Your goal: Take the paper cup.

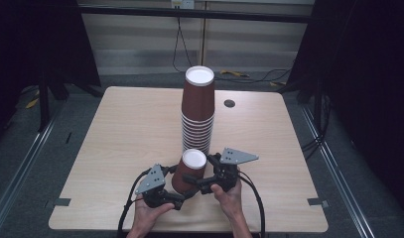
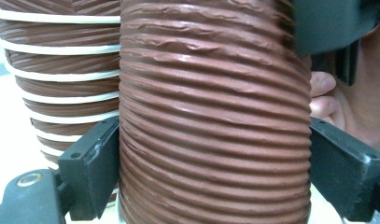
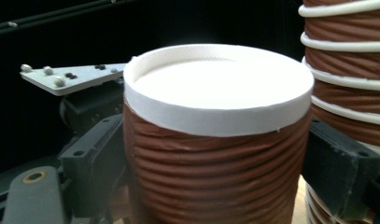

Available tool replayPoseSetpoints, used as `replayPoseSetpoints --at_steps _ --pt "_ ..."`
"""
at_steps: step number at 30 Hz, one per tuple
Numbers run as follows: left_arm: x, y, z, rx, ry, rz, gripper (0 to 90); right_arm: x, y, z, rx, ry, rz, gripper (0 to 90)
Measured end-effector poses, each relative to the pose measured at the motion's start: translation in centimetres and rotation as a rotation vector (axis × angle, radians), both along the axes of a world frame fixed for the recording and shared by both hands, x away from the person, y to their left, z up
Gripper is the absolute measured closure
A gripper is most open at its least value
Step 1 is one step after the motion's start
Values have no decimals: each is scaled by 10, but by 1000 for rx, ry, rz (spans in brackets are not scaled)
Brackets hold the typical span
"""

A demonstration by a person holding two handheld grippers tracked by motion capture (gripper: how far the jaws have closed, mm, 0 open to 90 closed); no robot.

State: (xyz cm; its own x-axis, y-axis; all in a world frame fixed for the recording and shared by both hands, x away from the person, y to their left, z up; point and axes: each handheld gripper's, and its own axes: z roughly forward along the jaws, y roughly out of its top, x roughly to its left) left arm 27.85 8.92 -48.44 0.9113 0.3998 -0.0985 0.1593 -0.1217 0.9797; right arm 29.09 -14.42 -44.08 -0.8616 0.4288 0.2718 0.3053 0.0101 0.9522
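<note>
Light wood-grain worktop (image 1: 120, 148), rounded corners, set on grey floor w/ dark curtains at both sides.

Single cup (image 1: 189, 171): brown, ribbed wall, upside down, white base facing up. Located near front edge of worktop, centre, directly in front of the cup stack (image 1: 198, 111) and just beside its lowest rims. In high view the cup leans slightly, base tipped toward the stack; whether its rim touches the worktop cannot be told.

Left gripper (image 1: 182, 198): approaches from front-left. Left gripper view shows the ribbed wall (image 2: 211, 121) between both fingers (image 2: 92, 172), each pad against the cup side, i.e. clamped on the cup, low on its wall.

Right gripper (image 1: 199, 182): approaches from front-right, grey plate on top. Right gripper view shows the cup (image 3: 215, 140) between its fingers (image 3: 339, 168), pads at or very near the wall below the white base; appears clamped on the same cup, higher than the left pair.

Hands (image 1: 229, 193) grip both tool bodies from the front edge; cables trail back toward the person.

Cup stack: same brown cups, nested upside down, white rims showing as bands, upright, approx. mid-worktop.

Small dark round grommet (image 1: 229, 103) sits right of the stack, toward the far edge.
</note>
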Motion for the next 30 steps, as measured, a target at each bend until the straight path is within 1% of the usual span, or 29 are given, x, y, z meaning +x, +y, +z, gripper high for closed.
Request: replayPoseSetpoints --at_steps 1,4,5,7,8,10,11,15,16,18,23,24,26,28,30 --pt "0 1 0 9 3 -1 122 0 0 1 -2 -4 -2 135" --pt "0 2 0 -1 4 6 122 -1 -2 1 -2 0 -5 133" --pt "0 3 0 4 10 3 122 -1 -3 2 -4 -1 -11 133" --pt "0 5 0 4 7 12 122 -2 -5 2 1 -6 -7 133" --pt "1 6 0 16 9 7 122 -2 -6 2 0 -4 -9 133" --pt "0 8 0 12 11 22 122 -3 -9 2 3 -5 -7 133" --pt "0 9 1 14 16 19 122 -4 -10 3 1 -3 -10 133" --pt "1 14 2 19 11 37 122 -5 -15 3 -1 -6 -20 133" --pt "1 15 2 28 12 40 122 -5 -16 3 -1 -8 -19 134" --pt "1 17 2 28 20 36 124 -5 -18 3 -8 -10 -22 133" --pt "1 19 3 65 17 41 125 -5 -20 2 -32 2 -30 132" --pt "1 19 3 73 12 41 125 -6 -21 2 -43 5 -34 133" --pt "0 20 4 84 15 42 124 -6 -22 2 -56 12 -43 134" --pt "0 21 4 103 12 48 124 -7 -23 2 -54 10 -39 134" --pt "1 22 5 117 15 44 124 -7 -25 1 -63 5 -39 128"
